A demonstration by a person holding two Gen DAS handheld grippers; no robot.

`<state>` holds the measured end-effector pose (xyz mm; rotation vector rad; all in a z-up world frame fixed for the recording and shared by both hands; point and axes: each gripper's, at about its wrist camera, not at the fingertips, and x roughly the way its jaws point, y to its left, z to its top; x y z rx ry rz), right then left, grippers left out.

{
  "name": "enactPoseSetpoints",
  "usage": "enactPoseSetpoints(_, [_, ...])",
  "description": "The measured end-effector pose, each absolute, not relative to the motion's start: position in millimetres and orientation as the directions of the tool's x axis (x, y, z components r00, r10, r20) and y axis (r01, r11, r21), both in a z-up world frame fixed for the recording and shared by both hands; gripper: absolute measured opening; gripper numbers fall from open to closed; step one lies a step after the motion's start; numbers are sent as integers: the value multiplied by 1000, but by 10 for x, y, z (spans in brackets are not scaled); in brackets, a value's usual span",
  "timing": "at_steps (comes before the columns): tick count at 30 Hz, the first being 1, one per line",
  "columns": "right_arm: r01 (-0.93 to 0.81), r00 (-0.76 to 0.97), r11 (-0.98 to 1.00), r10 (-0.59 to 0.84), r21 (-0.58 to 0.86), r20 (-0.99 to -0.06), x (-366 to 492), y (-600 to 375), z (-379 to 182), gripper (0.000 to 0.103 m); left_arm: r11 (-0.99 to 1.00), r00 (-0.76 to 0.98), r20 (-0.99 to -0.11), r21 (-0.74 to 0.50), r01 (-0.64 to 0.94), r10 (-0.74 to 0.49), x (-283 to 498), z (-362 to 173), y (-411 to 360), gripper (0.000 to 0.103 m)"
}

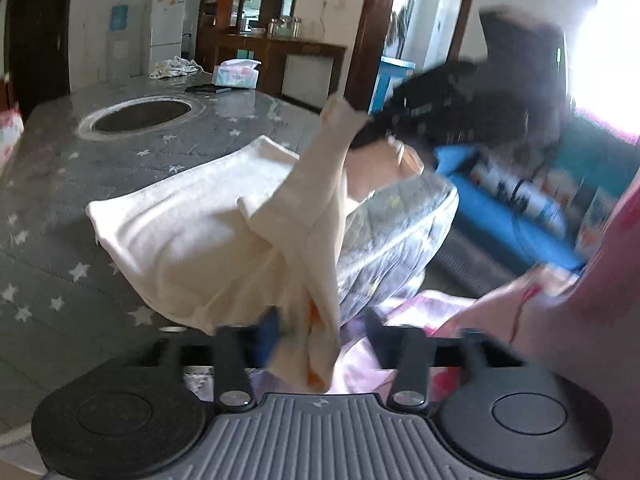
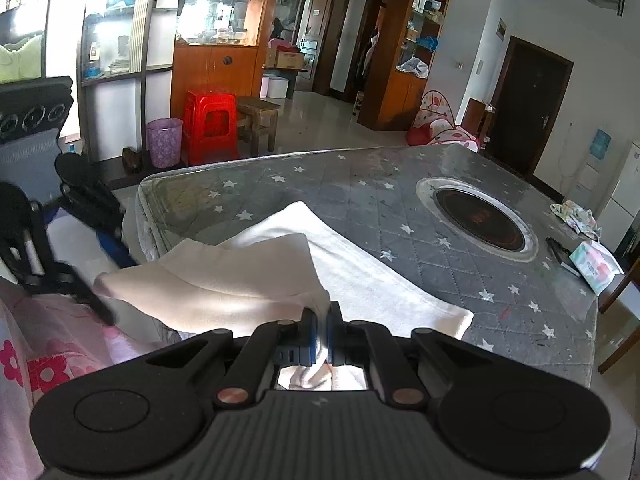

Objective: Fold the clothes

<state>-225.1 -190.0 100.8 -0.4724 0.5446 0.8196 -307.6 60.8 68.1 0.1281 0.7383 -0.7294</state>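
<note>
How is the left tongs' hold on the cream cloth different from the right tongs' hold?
The left tongs stand wide apart, with the cream cloth hanging loosely between them; the right tongs are squeezed shut on a bunched corner. The left view is blurred, the right one sharp. Both have the same cloth between them, at the near edge of the star-patterned table.

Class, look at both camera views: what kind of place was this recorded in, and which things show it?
Most likely a lived-in home, a combined living and dining room. The clues: a fridge by the wall, a tissue pack on the star-patterned table, and a red plastic stool beside wooden cabinets.
</note>
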Motion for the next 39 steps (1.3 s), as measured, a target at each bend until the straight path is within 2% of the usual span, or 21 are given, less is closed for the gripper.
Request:
enactPoseSetpoints(1, [-783, 562, 596, 551, -180, -617, -2262, -1914, 1006, 4, 752, 517, -660, -111, 650, -545, -3095, 658, 586, 24])
enactPoseSetpoints(2, [-782, 562, 597, 551, -179, -617, -2270, -1922, 1003, 4, 754, 527, -664, -85, 652, -530, -3112, 639, 568, 16])
enactPoseSetpoints(4, [-781, 562, 599, 551, -177, -617, -2287, -1937, 998, 4, 760, 553, -648, -64, 646, -524, -3105, 684, 600, 12])
enactPoseSetpoints(10, [-758, 589, 629, 546, -173, -596, -2139, -1945, 1074, 4, 806, 662, -579, 14, 591, -476, -2872, 1001, 786, 11])
enactPoseSetpoints(18, [-725, 630, 669, 545, -166, -554, -1538, -1805, 1163, 4, 854, 748, -544, 102, 510, -381, -2100, 1147, 890, 11])
enactPoseSetpoints(23, [-697, 639, 702, 518, -145, -568, -971, -1647, 1008, 4, 880, 752, -576, 114, 461, -320, -1501, 1007, 942, 11])
enactPoseSetpoints(29, [-650, 637, 755, 484, -81, -600, -479, -1518, 638, 5, 917, 735, -621, 67, 393, -270, -1099, 680, 1029, 11])
enactPoseSetpoints(31, [-626, 637, 779, 475, -47, -607, -359, -1510, 519, 8, 928, 728, -636, 52, 370, -254, -965, 571, 1058, 14])
enactPoseSetpoints(33, [-603, 640, 797, 461, -29, -615, -283, -1510, 415, 19, 938, 720, -651, 38, 345, -238, -830, 462, 1087, 17])
enactPoseSetpoints(35, [-588, 642, 809, 450, -21, -621, -245, -1538, 349, 24, 947, 712, -665, 25, 321, -224, -703, 357, 1116, 22])
enactPoseSetpoints(36, [-582, 648, 813, 443, -27, -619, -251, -1561, 332, 32, 949, 716, -662, 23, 316, -222, -710, 351, 1131, 22])
enactPoseSetpoints(37, [-576, 653, 817, 439, -29, -616, -260, -1583, 332, 35, 950, 719, -659, 21, 310, -220, -718, 345, 1147, 24])
enactPoseSetpoints(39, [-559, 670, 828, 432, -29, -604, -291, -1652, 377, 40, 956, 725, -655, 16, 295, -213, -744, 360, 1173, 35])
